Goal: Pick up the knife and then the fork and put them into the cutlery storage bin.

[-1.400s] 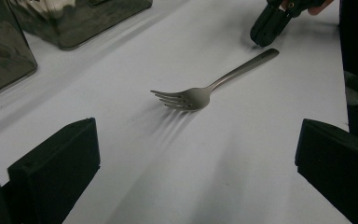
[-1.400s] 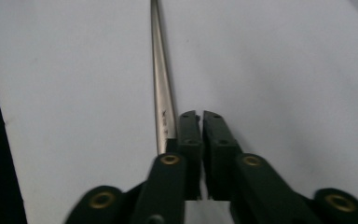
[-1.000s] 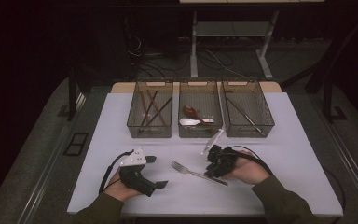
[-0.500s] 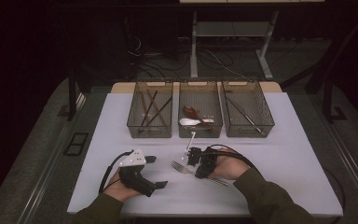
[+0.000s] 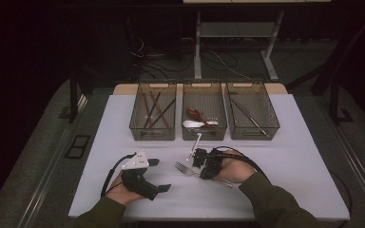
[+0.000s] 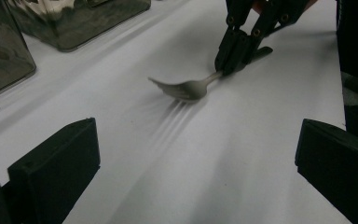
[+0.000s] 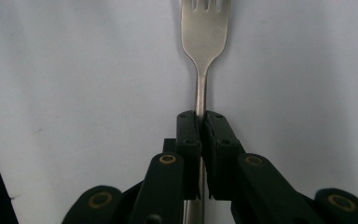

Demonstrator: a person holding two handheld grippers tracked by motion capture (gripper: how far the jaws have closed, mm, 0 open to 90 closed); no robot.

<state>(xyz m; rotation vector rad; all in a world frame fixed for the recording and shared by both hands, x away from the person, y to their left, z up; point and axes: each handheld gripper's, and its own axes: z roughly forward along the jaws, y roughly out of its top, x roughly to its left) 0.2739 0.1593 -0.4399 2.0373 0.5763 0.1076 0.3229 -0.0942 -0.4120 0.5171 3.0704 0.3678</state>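
A metal fork (image 5: 182,168) lies on the white table (image 5: 304,156), tines toward the left. My right gripper (image 5: 202,166) is shut on its handle just behind the neck; its jaws have just been closing, with the handle between them. In the right gripper view the pads (image 7: 189,130) pinch the handle and the fork's head (image 7: 204,28) sticks out beyond my right gripper (image 7: 199,116). My left gripper (image 5: 159,175) rests on the table to the fork's left, open and holding nothing. The left gripper view looks between its own wide jaws (image 6: 196,154) at the fork (image 6: 186,88) and the right gripper (image 6: 228,70).
Three mesh bins stand in a row at the back: the left bin (image 5: 153,128) holds brown sticks, the middle bin (image 5: 204,130) a red and a white spoon, the right bin (image 5: 253,129) a metal utensil. A white utensil (image 5: 193,146) lies just before the middle bin.
The right hand has moved left along the fork, and its jaws have closed on the handle. The left hand has stayed put.
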